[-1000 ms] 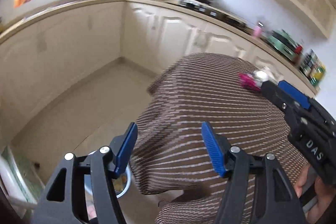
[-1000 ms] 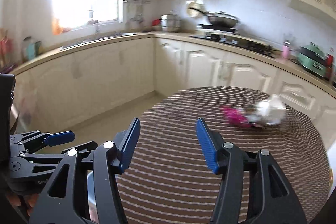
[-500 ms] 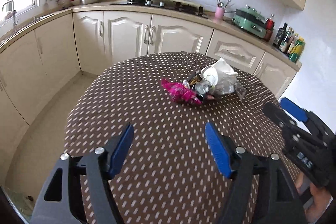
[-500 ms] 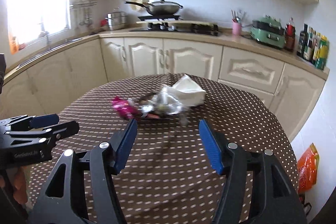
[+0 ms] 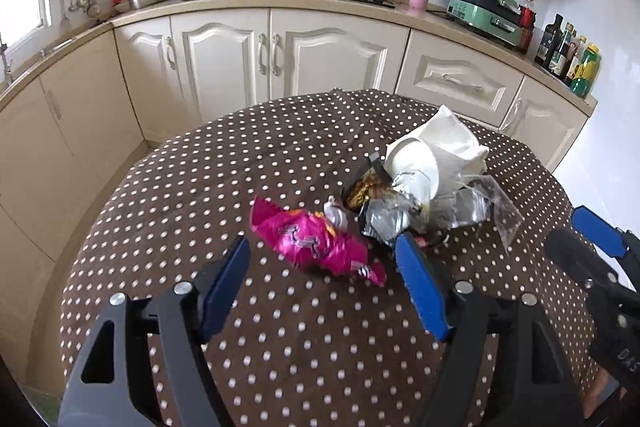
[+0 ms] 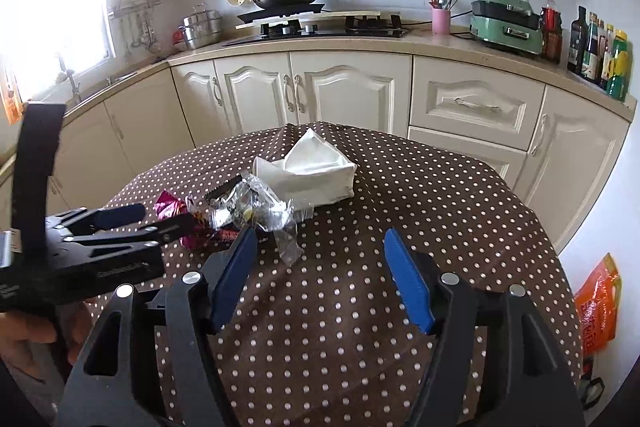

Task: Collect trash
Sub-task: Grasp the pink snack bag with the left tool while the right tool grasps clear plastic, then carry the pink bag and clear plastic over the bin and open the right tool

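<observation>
Kitchen cabinets ring a dotted table (image 5: 280, 347) where the trash lies heaped toward its far edge — pink wrapper (image 5: 316, 241) nearest. Left gripper (image 5: 322, 285) and right gripper (image 6: 318, 275) both hang spread and empty. Crinkled foil (image 5: 390, 217) could slip — or snag the clear film (image 6: 288, 247) alongside.

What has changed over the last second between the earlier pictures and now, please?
Both grippers swung from the kitchen's window side toward the table and closed in on the trash pile: the left gripper now frames the pink wrapper, and the right gripper hovers just short of the silver wrappers. Nothing was grasped or released. Both jaws stayed open, and the pile and white napkin lie unmoved.
</observation>
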`<state>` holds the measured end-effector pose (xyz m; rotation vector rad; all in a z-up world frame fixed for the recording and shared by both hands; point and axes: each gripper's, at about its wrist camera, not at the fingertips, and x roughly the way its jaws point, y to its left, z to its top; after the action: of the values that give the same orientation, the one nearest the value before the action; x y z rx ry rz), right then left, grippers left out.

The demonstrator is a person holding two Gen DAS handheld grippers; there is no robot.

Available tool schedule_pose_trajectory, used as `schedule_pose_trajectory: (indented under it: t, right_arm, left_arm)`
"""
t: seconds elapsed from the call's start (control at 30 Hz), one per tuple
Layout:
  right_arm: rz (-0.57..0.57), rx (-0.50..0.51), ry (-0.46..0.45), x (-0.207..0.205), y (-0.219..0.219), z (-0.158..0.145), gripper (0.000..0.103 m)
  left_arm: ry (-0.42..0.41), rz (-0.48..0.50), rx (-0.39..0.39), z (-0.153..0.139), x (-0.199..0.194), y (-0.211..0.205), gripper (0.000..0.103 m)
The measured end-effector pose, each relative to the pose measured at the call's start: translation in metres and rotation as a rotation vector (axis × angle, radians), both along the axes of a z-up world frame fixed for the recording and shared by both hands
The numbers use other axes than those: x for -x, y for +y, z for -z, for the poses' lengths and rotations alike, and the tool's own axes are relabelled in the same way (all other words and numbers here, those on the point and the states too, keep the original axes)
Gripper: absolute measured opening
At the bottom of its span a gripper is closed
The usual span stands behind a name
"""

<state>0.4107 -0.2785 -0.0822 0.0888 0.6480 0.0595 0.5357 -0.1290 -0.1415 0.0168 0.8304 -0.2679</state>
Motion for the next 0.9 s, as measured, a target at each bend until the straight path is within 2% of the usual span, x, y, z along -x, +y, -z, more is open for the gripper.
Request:
schedule_pose_trajectory:
  t: [0.03,0.13,0.3,0.37,0.4,0.47,0.5,0.53,0.6,0.63,0.9]
  right_arm:
    - [-0.004,-0.002,-0.004,-0.002,0.001,-0.001,0.067]
    - [-0.028,-0.005,-0.005,-0.012,0.008,-0.003,0.068]
    - [-0.064,-0.003,0.047,-0.041,0.023,0.008,0.068]
    - [-0.073,0.009,0.057,-0.048,0.029,0.011,0.067]
    - [-0.083,0.010,0.067,-0.051,0.031,0.012,0.063]
    - [-0.092,0.014,0.092,-0.057,0.035,0.016,0.043]
    - [-0.094,0.021,0.107,-0.059,0.036,0.019,0.025]
    - [-0.096,0.025,0.115,-0.060,0.037,0.020,0.017]
    - [-0.094,0.022,0.104,-0.054,0.037,0.017,0.012]
    - [-0.095,0.021,0.086,-0.048,0.037,0.013,0.003]
    - [-0.150,0.014,-0.029,0.001,0.059,-0.036,0.003]
  left_arm:
    - [0.020,-0.001,-0.001,0.003,-0.005,0.001,0.073]
    - [0.057,0.023,0.012,0.010,-0.012,0.002,0.044]
    - [0.054,0.035,0.016,0.012,-0.013,0.008,0.040]
    - [0.048,0.033,0.028,0.009,-0.007,0.016,0.032]
    - [0.045,0.029,0.036,0.008,-0.003,0.021,0.032]
    - [0.037,0.026,0.053,0.003,0.005,0.032,0.032]
    - [0.032,0.025,0.054,0.000,0.009,0.036,0.032]
    - [0.021,0.023,0.056,-0.003,0.014,0.041,0.032]
    - [0.003,0.024,0.066,-0.012,0.025,0.050,0.032]
    - [-0.005,0.024,0.071,-0.015,0.030,0.053,0.032]
    - [-0.088,0.000,0.118,-0.052,0.089,0.101,0.032]
